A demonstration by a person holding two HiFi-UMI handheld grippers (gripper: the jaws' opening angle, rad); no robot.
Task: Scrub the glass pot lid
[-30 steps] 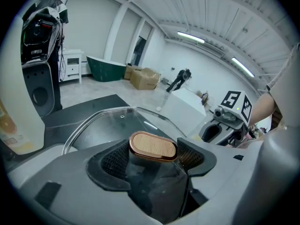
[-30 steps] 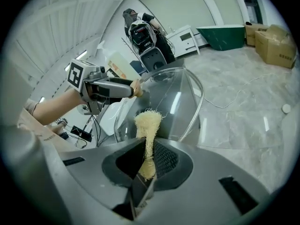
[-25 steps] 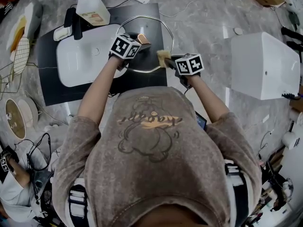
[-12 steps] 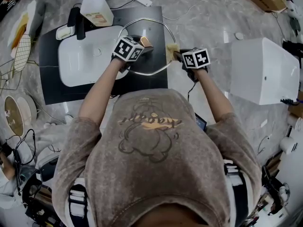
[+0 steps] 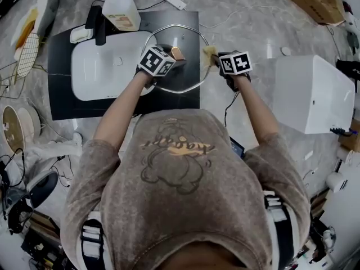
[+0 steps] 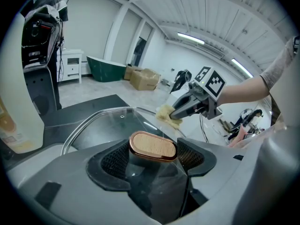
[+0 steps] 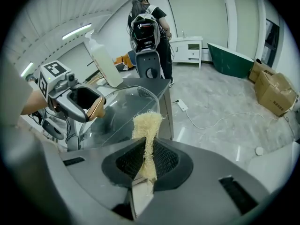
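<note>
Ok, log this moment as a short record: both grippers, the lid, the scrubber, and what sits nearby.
left gripper: shut on the wooden knob of the lid
right gripper: shut on the scrub pad
glass pot lid: held by its knob over the black mat
pad position: at the lid's right rim in the head view, contact unclear
nearby: white basin, soap bottle

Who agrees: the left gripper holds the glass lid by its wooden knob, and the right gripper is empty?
Not empty: the right gripper view shows the right gripper shut on a pale fibrous scrubber. The left gripper does hold the lid's wooden knob.
</note>
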